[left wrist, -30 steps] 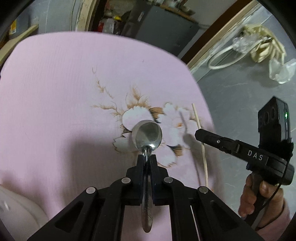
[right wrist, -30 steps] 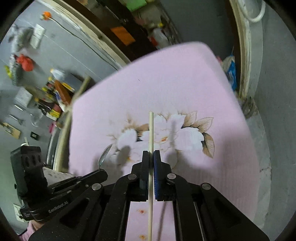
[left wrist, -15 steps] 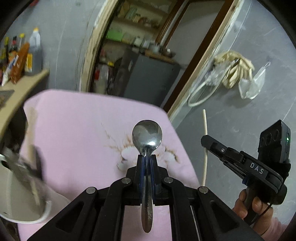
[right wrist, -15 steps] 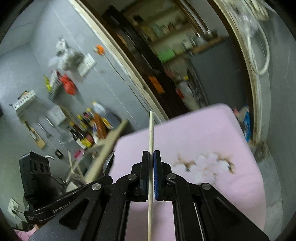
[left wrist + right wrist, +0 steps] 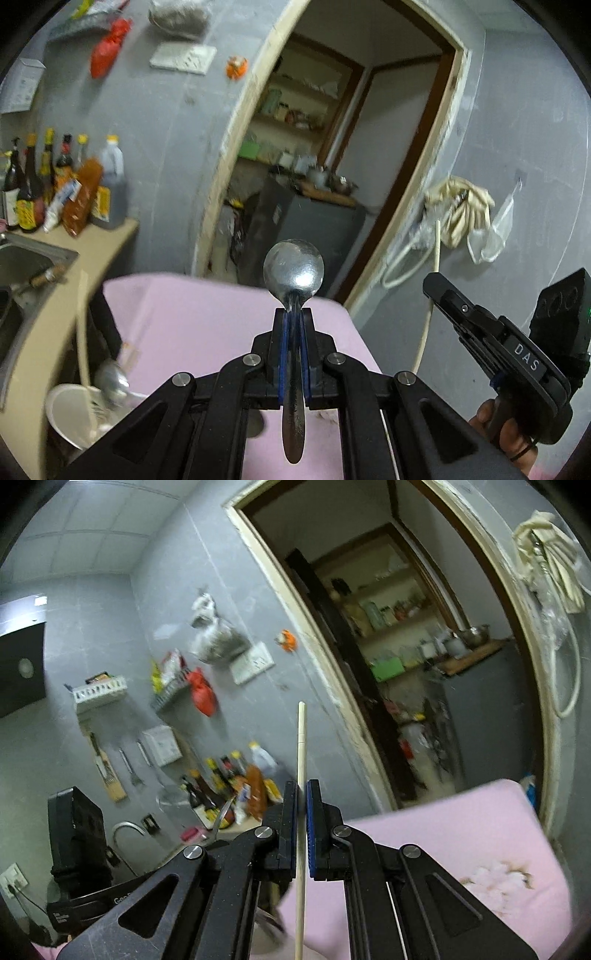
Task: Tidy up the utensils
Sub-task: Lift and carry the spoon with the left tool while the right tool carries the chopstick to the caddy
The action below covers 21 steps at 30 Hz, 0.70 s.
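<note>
My left gripper is shut on a metal spoon, bowl pointing up and forward, held high above the pink flowered cloth. My right gripper is shut on a pale wooden chopstick that stands upright between the jaws. In the left wrist view the right gripper and its chopstick show at the right. A white cup at lower left holds another spoon and a chopstick.
A counter with a sink and several sauce bottles runs along the left. A doorway to a pantry is ahead. The pink cloth also shows in the right wrist view.
Both grippers have risen and tilted up from the cloth, each still holding its utensil. The view now takes in the wall and doorway, and the white cup has come into view at lower left.
</note>
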{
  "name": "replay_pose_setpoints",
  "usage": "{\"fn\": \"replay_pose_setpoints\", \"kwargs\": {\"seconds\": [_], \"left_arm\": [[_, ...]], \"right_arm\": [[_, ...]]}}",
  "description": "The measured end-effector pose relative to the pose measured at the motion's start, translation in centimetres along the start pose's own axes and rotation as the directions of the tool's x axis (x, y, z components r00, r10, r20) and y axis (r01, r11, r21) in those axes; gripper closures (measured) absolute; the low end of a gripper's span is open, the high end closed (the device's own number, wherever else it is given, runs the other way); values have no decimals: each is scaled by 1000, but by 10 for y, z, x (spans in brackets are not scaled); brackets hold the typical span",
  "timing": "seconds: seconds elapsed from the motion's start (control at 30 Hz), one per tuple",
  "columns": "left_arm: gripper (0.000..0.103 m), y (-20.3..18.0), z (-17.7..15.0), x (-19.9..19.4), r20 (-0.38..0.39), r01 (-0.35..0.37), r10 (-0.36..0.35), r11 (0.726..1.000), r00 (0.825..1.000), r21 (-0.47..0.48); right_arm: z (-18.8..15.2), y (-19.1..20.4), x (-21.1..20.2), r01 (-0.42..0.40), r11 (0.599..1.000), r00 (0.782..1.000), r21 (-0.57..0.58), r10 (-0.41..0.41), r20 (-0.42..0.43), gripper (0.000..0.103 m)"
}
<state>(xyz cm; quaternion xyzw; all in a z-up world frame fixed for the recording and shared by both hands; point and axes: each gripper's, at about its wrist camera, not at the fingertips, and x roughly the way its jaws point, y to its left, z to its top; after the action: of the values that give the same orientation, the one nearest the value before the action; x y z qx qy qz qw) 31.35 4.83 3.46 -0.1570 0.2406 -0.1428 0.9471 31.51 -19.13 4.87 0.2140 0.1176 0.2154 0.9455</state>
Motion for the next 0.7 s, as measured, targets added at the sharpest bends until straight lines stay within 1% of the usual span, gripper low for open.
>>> {"fn": "replay_pose_setpoints", "kwargs": {"seconds": [0.13, 0.27, 0.37, 0.47, 0.6, 0.7], "left_arm": [[97, 28, 15, -21, 50, -28, 29, 999, 998, -18], [97, 57, 19, -34, 94, -63, 68, 997, 993, -48], [97, 87, 16, -41, 134, -59, 73, 993, 988, -105], [97, 116, 10, -43, 168, -49, 76, 986, 983, -162], [97, 147, -1, -35, 169, -33, 74, 972, 983, -232], [97, 163, -11, -26, 163, -29, 73, 966, 984, -257]], "right_arm": [[-4, 25, 18, -44, 999, 999, 13, 44, 24, 99], [-17, 36, 36, -58, 997, 998, 51, 57, 25, 99], [-31, 41, 49, -46, 996, 999, 76, 45, 23, 99], [-45, 47, 61, -21, 997, 1000, 70, 20, 17, 99], [-63, 51, 73, 10, 999, 1000, 49, -10, 2, 99], [-77, 54, 81, 36, 999, 999, 26, -36, -14, 99]]}}
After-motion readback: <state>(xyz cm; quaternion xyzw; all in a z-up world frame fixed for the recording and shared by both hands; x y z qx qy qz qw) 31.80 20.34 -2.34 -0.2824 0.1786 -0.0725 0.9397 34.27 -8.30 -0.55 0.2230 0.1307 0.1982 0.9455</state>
